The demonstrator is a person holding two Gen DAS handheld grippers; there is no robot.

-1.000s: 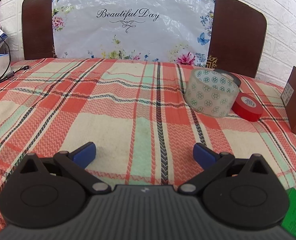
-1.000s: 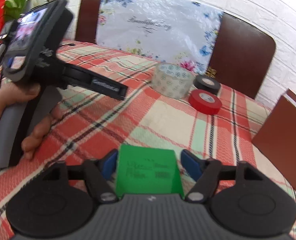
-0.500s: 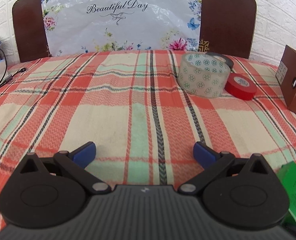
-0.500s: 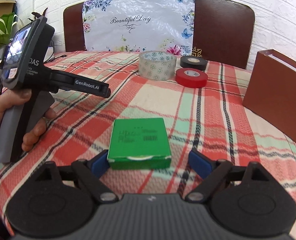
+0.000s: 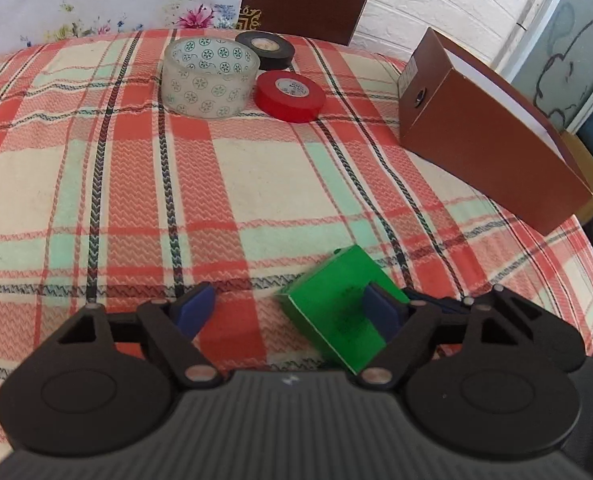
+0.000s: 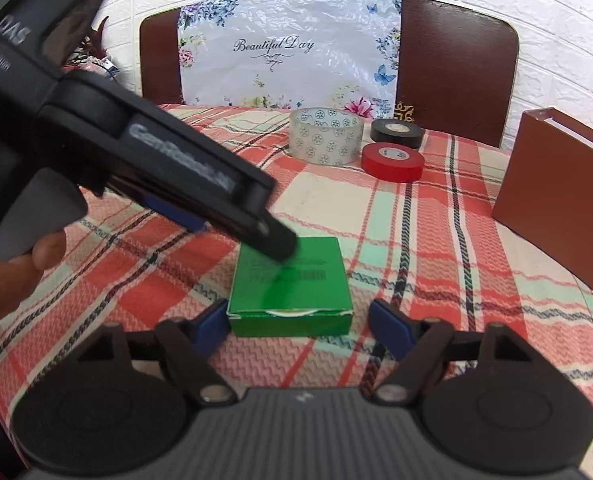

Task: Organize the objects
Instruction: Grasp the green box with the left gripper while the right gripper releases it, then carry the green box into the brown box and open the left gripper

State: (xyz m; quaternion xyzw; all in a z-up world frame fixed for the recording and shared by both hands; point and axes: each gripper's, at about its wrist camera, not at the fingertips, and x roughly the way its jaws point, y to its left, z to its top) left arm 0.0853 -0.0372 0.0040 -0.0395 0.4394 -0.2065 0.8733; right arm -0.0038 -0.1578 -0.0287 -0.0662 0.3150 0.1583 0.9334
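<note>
White brick wall and a plaid tablecloth (image 5: 136,184) frame your workspace. Over the last second you have swung your left gripper (image 5: 288,312) rightward and down, so the green box (image 5: 336,300) that sat at the edge of its view now lies under its right fingertip, tilted against the plaid lines. That suggests the box is the next thing to be organized, probably toward the brown box (image 5: 492,152) at the right. Your left gripper is wide open and holds nothing. Your right gripper (image 6: 300,326) is also spread wide and empty, with the green box (image 6: 292,292) flat on the cloth between its fingers, close to the left one. Clear tape roll (image 5: 208,76), red tape (image 5: 288,96) and black tape (image 5: 266,50) sit clustered at the far side.
</note>
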